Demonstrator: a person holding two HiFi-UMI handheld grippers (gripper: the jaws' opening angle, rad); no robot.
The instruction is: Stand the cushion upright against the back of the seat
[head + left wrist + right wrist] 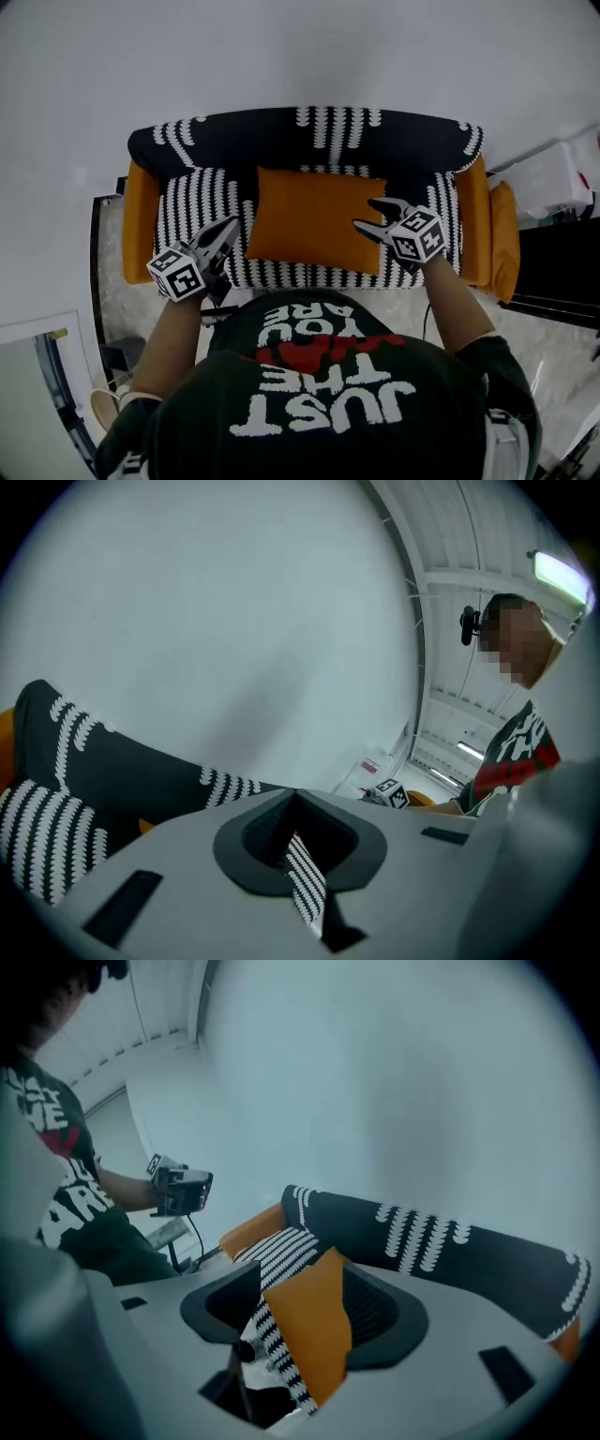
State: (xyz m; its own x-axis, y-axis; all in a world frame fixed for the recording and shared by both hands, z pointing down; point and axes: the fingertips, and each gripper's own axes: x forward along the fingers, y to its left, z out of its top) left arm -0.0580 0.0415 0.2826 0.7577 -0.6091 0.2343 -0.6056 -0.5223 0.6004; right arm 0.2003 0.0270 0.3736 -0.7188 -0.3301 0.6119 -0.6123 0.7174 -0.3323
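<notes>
Cushion [314, 217] flat on the striped seat [202, 211], centre of the head view, long edges running left to right, far edge close by the foot of the dark back [234, 141], lying rather than leaning. Not yet upright; lift not begun, by the look of it.

Right gripper [366, 214] at the cushion's right edge, right of centre in the frame: jaws spread, orange fabric showing between them in the right gripper view, pads not pressing. Nothing gripped yet.

Left gripper [231, 232] at lower left, near the cushion's left edge, over bare striped seat: jaws drawn nearly together, only a thin slit with stripes seen through it, nothing clamped.

Likely to go wrong from here:
- Closing on too shallow a bite of the soft edge; could slip out mid-lift and flop flat again.
- Catching the seat cover along with the cushion, jaws being low against the fabric; would drag the cover and stall the lift.
- Lifting by the right edge alone; probably twists the cushion instead of tipping it onto its long edge, so skewed against the back.
- Setting it too far from the back; soft filling, so apt to slump forward once released.
- Left jaws, as they stand, good only for nudging; no second grip without opening first.
</notes>
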